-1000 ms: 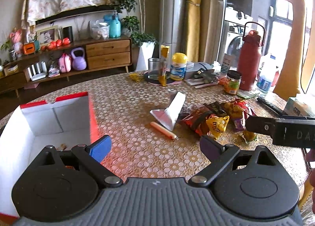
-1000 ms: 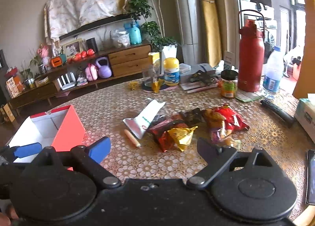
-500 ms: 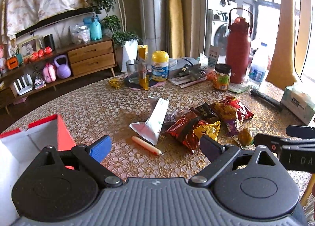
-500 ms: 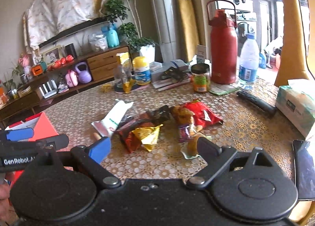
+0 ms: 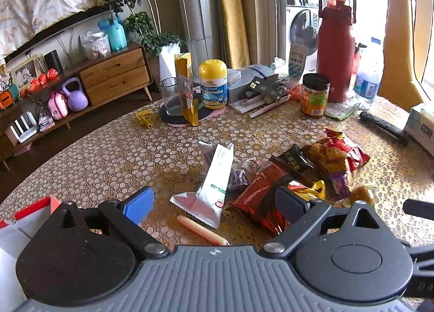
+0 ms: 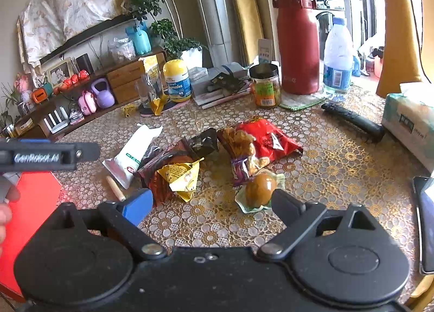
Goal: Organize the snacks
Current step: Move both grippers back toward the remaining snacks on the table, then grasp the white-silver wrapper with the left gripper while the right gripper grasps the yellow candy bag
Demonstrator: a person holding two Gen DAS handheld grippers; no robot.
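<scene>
Left wrist view: left gripper [image 5: 214, 204] hangs over the table with its jaws apart and nothing between them.
Right wrist view: right gripper [image 6: 210, 202] has its jaws spread wide, empty, above the tablecloth [image 6: 333, 165].
Snack pile: white packet [image 5: 214, 184], sausage stick [image 5: 202, 230], dark red bag [image 5: 260, 195], yellow packet [image 6: 181, 176], red chip bag [image 6: 268, 139] and a wrapped brown egg [image 6: 261, 189] lie loose mid-table, outside any container.
Red box [image 6: 29, 208]: at the table's left edge, beside the pile; white inside, contents not visible.
Glass [image 5: 171, 97]: upright on a dark mat, next to a yellow pouch [image 5: 185, 86].
Gummies bottle [image 5: 213, 84]: closed, yellow lid.
Jar [image 6: 265, 89]: lidded, orange label.
Red flask [image 6: 297, 37]: upright, capped, beside a water bottle [image 6: 337, 62].
</scene>
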